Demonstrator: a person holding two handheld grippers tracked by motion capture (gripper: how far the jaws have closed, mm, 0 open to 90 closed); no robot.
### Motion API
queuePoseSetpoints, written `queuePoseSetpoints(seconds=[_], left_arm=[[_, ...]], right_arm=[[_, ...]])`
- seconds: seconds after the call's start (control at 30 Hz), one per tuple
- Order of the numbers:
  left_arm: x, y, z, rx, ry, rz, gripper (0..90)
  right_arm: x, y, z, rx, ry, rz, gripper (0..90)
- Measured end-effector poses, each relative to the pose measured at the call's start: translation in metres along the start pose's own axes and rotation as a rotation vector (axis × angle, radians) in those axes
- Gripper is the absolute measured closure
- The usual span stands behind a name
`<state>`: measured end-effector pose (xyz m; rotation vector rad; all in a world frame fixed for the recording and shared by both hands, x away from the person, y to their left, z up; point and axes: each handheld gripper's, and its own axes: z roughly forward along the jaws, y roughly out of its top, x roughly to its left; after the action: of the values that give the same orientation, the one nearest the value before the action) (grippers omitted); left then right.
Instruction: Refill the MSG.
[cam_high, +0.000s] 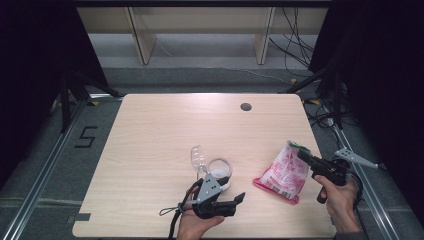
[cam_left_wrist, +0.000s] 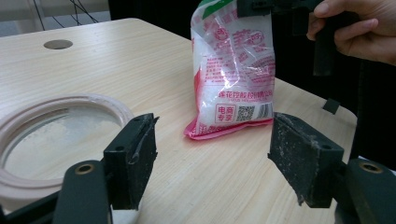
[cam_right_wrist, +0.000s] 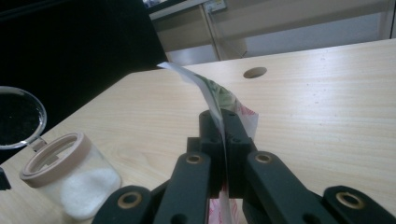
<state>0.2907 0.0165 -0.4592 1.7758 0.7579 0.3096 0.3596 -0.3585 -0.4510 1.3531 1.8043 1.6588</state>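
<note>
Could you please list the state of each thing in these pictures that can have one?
Pink and white printed plastic bag: held by its top edge, bottom resting on the table.
Clear glass jar with a tan rim: upright, open, partly filled with white powder.
Clear hinged lid: flipped open beside the jar's mouth.
Left tongs: open, empty.
Right tongs: shut on the bag's top.

Pale wooden table (cam_high: 150, 150) bearing open jar (cam_high: 220, 172) and pink bag (cam_high: 282, 177).

Jar (cam_high: 220, 171) left of bag (cam_high: 283, 173), apart.
</note>
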Motion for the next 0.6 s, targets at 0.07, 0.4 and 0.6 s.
queuePoseSetpoints(seconds=[0.07, 0.4, 0.6], left_arm=[[0.001, 0.0, -0.002, -0.002, 0.002, 0.002, 31.0], [0.012, -0.005, -0.019, 0.008, 0.046, -0.003, 30.5], [0.021, -0.011, -0.032, 0.006, 0.079, -0.016, 29.6]], right_arm=[[-0.001, -0.001, 0.0, 0.008, 0.001, 0.009, 89.4], [-0.009, -0.004, 0.0, 0.02, -0.061, -0.006, 88.0], [-0.011, -0.006, 0.0, 0.038, -0.083, -0.007, 86.8]])
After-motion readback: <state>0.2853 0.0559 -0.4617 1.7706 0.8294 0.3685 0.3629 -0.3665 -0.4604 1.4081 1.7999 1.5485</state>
